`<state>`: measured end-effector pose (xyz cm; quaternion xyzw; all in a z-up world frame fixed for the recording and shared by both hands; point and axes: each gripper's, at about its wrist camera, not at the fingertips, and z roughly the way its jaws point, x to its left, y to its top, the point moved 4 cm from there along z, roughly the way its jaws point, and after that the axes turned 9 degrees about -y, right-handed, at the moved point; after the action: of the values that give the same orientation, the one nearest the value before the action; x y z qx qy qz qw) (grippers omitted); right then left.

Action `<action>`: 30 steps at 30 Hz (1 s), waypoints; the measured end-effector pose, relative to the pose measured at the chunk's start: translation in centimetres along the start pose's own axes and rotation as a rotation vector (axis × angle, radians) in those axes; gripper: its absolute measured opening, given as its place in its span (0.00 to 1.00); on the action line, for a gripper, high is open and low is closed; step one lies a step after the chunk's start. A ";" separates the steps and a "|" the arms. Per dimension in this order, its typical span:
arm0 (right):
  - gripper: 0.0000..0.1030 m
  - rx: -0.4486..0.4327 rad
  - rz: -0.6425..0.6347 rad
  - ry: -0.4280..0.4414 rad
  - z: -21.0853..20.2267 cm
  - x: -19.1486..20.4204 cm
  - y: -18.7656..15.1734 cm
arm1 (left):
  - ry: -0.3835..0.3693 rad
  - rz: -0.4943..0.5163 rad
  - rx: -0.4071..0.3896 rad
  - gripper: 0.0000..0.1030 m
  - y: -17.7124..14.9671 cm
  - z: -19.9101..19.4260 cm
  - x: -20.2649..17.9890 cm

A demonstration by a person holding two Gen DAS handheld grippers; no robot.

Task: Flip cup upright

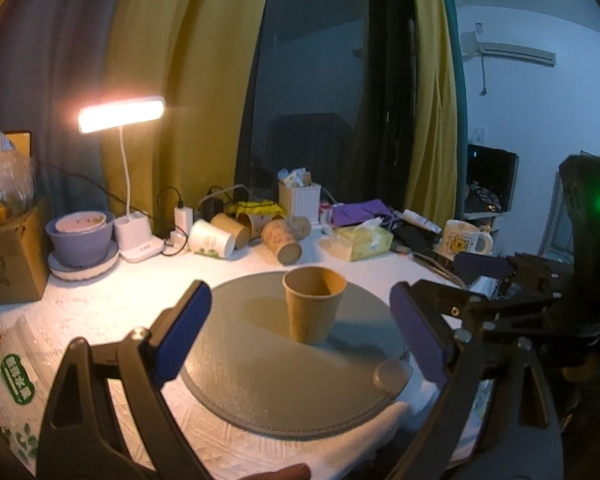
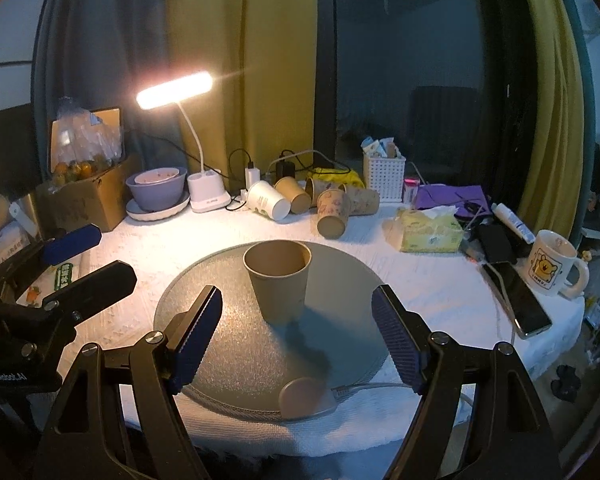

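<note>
A brown paper cup [image 1: 314,305] stands upright, mouth up, on a round grey mat [image 1: 260,380]. It also shows in the right wrist view [image 2: 279,285] on the same mat [image 2: 240,360]. My left gripper [image 1: 300,330] is open and empty, its blue pads wide apart, just short of the cup. My right gripper [image 2: 298,334] is open and empty, its pads either side of the cup's near side without touching it. The right gripper's body shows at the right of the left wrist view [image 1: 540,300], and the left gripper at the left of the right wrist view [image 2: 60,272].
Several paper cups [image 2: 332,210] lie on their sides behind the mat. A lit desk lamp [image 2: 174,90], purple bowl [image 2: 158,190], cardboard box [image 2: 88,196], white basket [image 2: 384,176], tissue pack [image 2: 428,230], phone [image 2: 518,300] and mug [image 2: 552,268] ring the white-clothed table. A small round disc [image 2: 304,396] sits at the mat's near edge.
</note>
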<state>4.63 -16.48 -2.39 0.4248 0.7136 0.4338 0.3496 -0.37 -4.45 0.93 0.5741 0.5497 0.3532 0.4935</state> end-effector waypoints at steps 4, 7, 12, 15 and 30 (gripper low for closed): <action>0.78 -0.012 -0.002 -0.003 -0.6 -0.1 0.3 | 0.005 0.013 -0.017 0.89 0.4 -0.5 -0.4; 0.78 -0.025 -0.002 -0.005 -1.2 -0.1 0.5 | 0.004 0.019 -0.031 0.89 0.8 -0.9 -0.6; 0.78 -0.040 -0.003 -0.005 -1.8 -0.2 0.9 | 0.012 0.033 -0.056 0.89 1.3 -1.5 -0.9; 0.78 -0.047 -0.002 -0.007 -2.1 -0.3 1.0 | 0.014 0.049 -0.069 0.89 1.5 -1.8 -1.3; 0.78 -0.084 0.002 -0.018 -3.7 -0.7 1.5 | 0.001 0.090 -0.117 0.89 2.4 -2.7 -2.2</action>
<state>2.18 -17.93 0.43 0.4143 0.6910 0.4598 0.3734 -2.61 -5.94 4.24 0.5683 0.5019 0.4067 0.5097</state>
